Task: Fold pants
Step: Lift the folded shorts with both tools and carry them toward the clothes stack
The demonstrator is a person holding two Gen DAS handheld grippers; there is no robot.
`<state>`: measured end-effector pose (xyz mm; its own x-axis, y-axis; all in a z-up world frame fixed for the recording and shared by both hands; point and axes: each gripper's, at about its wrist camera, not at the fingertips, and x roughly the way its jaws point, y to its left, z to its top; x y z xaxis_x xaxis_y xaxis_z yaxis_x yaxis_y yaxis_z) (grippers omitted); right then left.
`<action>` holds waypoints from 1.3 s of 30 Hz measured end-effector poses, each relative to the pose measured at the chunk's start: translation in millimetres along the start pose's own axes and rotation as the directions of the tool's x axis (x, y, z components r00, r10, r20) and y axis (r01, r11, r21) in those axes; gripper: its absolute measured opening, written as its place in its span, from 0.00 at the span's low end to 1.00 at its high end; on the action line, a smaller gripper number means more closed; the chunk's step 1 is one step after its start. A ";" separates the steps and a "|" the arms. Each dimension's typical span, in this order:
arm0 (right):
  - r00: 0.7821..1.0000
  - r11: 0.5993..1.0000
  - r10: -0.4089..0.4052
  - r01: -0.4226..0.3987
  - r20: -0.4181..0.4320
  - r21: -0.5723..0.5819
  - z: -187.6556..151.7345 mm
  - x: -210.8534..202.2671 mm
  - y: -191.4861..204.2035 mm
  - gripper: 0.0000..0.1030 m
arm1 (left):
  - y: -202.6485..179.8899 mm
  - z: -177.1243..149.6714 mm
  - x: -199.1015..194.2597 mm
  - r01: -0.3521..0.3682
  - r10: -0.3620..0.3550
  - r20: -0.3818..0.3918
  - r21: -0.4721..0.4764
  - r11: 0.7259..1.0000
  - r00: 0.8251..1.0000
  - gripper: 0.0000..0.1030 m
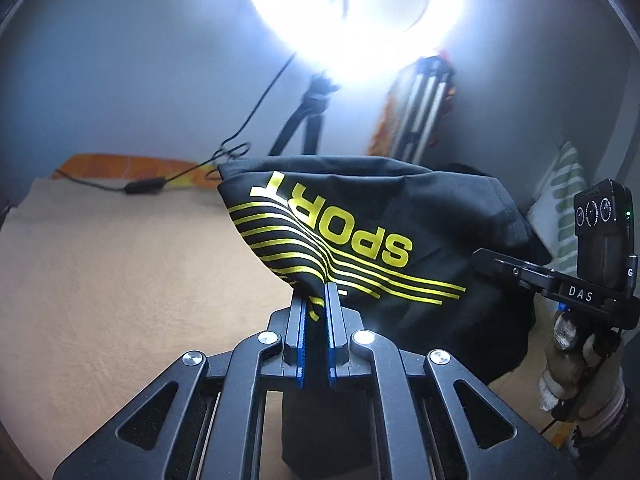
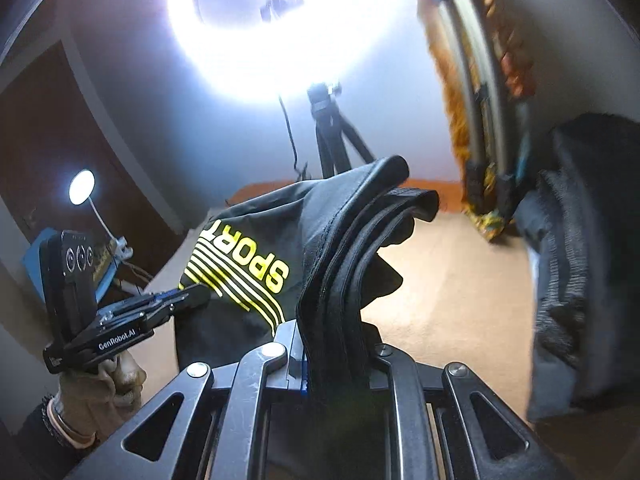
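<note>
Black pants (image 1: 360,216) printed with a yellow "SPORT" logo (image 1: 332,224) hang in mid-air above a tan-covered bed (image 1: 100,280), stretched between 2 handheld grippers under the glare of a ring light (image 1: 340,8). The left gripper (image 1: 316,304) is clenched on a printed edge of the fabric, its blue pads pinching the cloth. The right gripper (image 2: 336,332) grasps a bunched stack of several layers, which suggests at least 1 fold has been gathered. Judging by this, the task appears midway: the garment is lifted, not yet laid down, flattened or finished into a neat stack. The lower part of the pants drops out of sight behind both grippers, so the number of folds and where the legs and waistband lie cannot be told. The right view is blurred, and a dark bundle (image 2: 580,260) at its right edge is hard to identify.
</note>
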<state>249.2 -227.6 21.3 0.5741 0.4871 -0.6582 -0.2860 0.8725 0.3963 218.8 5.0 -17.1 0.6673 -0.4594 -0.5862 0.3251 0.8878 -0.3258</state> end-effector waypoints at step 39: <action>0.952 0.962 -0.266 0.252 0.152 0.104 93.6 -172.5 -186.6 0.11 | -221.4 101.6 130.9 0.162 -0.173 0.056 0.153 0.975 0.983 0.06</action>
<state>275.3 -478.2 120.8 0.7390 0.2256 -0.6348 -0.0502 0.9581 0.2821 302.3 -249.0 53.7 0.6377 -0.6036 -0.4786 0.5276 0.7949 -0.2996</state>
